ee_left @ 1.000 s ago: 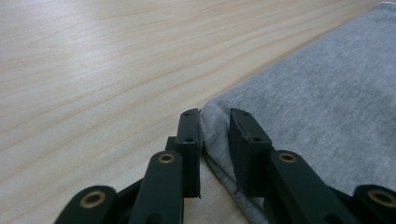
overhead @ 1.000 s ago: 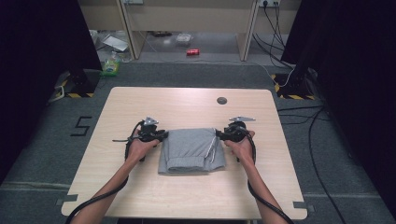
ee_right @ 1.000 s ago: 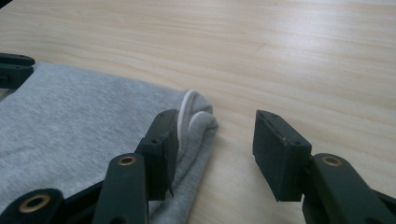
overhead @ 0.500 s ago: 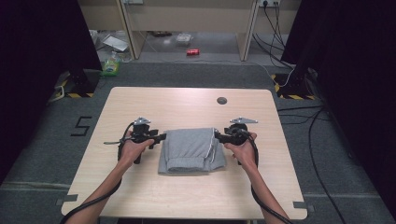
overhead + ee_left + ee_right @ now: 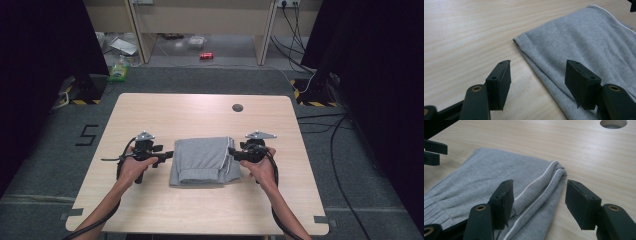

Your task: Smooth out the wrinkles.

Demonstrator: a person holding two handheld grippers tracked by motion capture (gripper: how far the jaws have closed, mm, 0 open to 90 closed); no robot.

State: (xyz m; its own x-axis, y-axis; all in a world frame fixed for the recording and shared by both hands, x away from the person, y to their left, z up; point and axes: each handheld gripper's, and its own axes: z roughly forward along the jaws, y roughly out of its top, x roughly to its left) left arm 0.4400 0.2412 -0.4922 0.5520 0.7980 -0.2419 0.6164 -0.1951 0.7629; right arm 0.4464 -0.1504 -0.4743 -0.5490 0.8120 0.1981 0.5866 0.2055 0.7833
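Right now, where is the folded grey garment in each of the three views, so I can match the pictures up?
High view: folded grey garment at the table's centre, between the two grippers.
Left gripper view: fills the upper right, its edge running down toward the right jaw.
Right gripper view: across the left and centre, white-piped edge between the open jaws.
Shared landmark: the white piping.
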